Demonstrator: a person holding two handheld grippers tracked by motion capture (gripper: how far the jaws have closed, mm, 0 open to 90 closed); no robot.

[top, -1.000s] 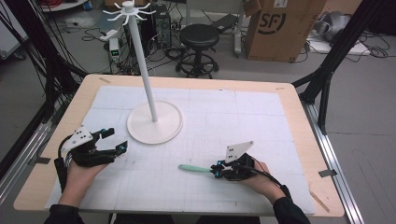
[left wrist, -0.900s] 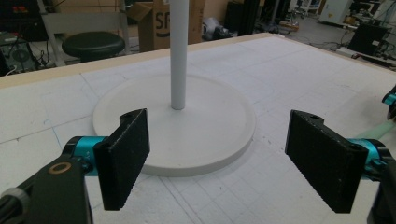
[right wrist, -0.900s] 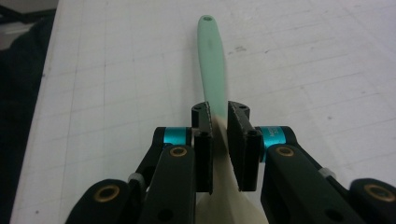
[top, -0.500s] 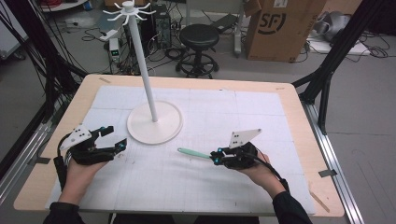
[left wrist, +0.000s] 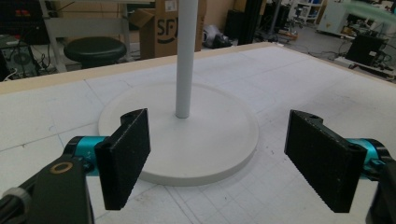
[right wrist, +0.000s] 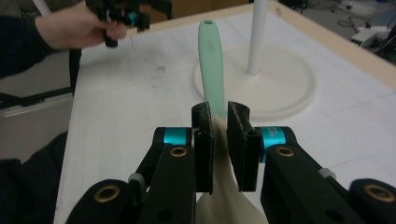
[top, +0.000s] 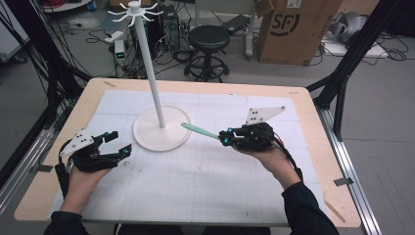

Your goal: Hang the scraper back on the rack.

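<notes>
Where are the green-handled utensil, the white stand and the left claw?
green-handled utensil (right wrist: 211, 60), right gripper view, on the middle of its mint handle.
white stand (top: 154, 83), high view, on its upright pole.
left claw (left wrist: 217, 158), left gripper view, midway between its open pads.

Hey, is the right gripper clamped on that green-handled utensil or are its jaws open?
Clamped. The right gripper has both pads pressed on the green-handled utensil, holding it off the table.

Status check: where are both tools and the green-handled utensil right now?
Right tool shut on green-handled utensil, held above the mat, handle toward the white stand. Left tool open, empty, beside the stand's base. Nothing between utensil and stand.
</notes>
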